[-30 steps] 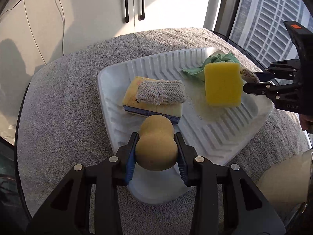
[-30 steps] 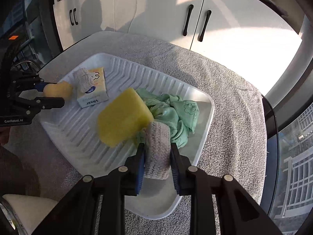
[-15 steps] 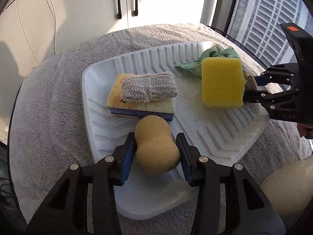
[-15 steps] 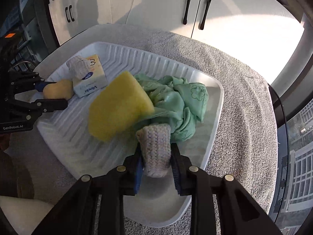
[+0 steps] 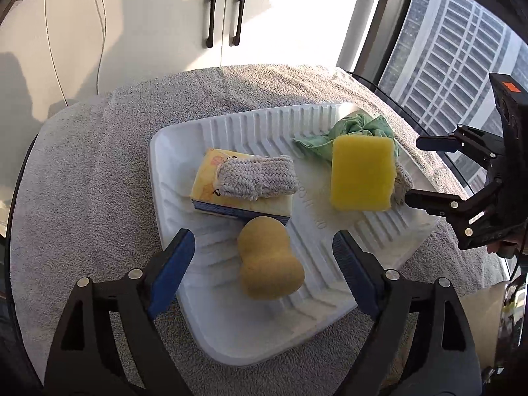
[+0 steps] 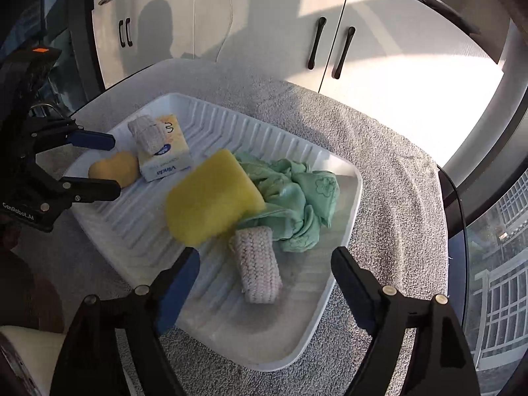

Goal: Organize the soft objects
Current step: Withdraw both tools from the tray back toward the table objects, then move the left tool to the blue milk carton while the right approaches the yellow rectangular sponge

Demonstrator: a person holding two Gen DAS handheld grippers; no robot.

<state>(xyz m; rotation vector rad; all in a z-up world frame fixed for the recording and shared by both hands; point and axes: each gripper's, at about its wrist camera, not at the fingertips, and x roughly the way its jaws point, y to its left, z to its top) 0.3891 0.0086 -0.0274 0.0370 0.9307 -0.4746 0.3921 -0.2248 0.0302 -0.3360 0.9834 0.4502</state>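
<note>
A white ribbed tray [image 5: 231, 340] [image 6: 297, 340] holds the soft things. A tan peanut-shaped sponge [image 5: 269, 269] [image 6: 114, 169] lies near its front edge, just ahead of my open left gripper [image 5: 264, 264]. A tissue pack [image 5: 211, 188] [image 6: 165, 161] carries a knitted cloth [image 5: 255, 176] [image 6: 147, 133]. A yellow sponge [image 5: 363, 173] [image 6: 211, 198] leans on a green cloth [image 5: 359, 125] [image 6: 297, 204]. A second knitted cloth [image 6: 259, 264] lies flat ahead of my open right gripper [image 6: 264, 280].
The tray sits on a round table covered by a grey towel [image 5: 82, 181] [image 6: 396, 181]. White cabinets [image 5: 224, 16] stand behind. A window with a glass edge [image 5: 445, 66] is on the right. A pale cushion [image 5: 485, 316] is low at the right.
Both grippers have opened. The left let go of the tan sponge, the right let go of the knitted cloth; both now lie on the tray. Both grippers pulled back a little.
</note>
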